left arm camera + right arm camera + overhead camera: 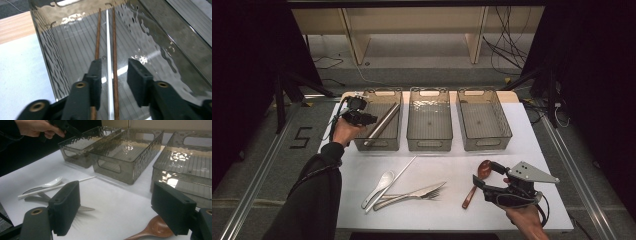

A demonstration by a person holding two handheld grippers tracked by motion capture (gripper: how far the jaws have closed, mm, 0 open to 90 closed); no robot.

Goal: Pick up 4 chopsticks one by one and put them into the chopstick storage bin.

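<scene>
At the upper left of the high view, the left gripper hung over the leftmost of three smoky plastic bins. In the left gripper view its jaws stood parted with nothing pinched between them; two brown chopsticks and one white chopstick lay lengthwise on the bin's ribbed floor below, free of the pads. Tool state: released.

At the lower right of the high view, the right gripper sat low over the white table, jaws wide and empty, just beside a brown wooden spoon whose bowl showed at the bottom edge of the right gripper view. Lower centre of the high view: a white spoon, a second white chopstick, a knife and a fork, overlapping in a loose pile.

Risks, as judged:
- Left jaws sat inside the bin walls; withdrawing at a slant could clip the rim and drag the light bin across the table.
- The wooden spoon's thin handle lay flat; a shallow pinch could make it skid or pivot away.
- In the pile, the chopstick crossed the white spoon; lifting one piece could flick its neighbours toward the table's near edge.
- The middle bin and rightmost bin looked alike, so a mis-sort was possible.
</scene>
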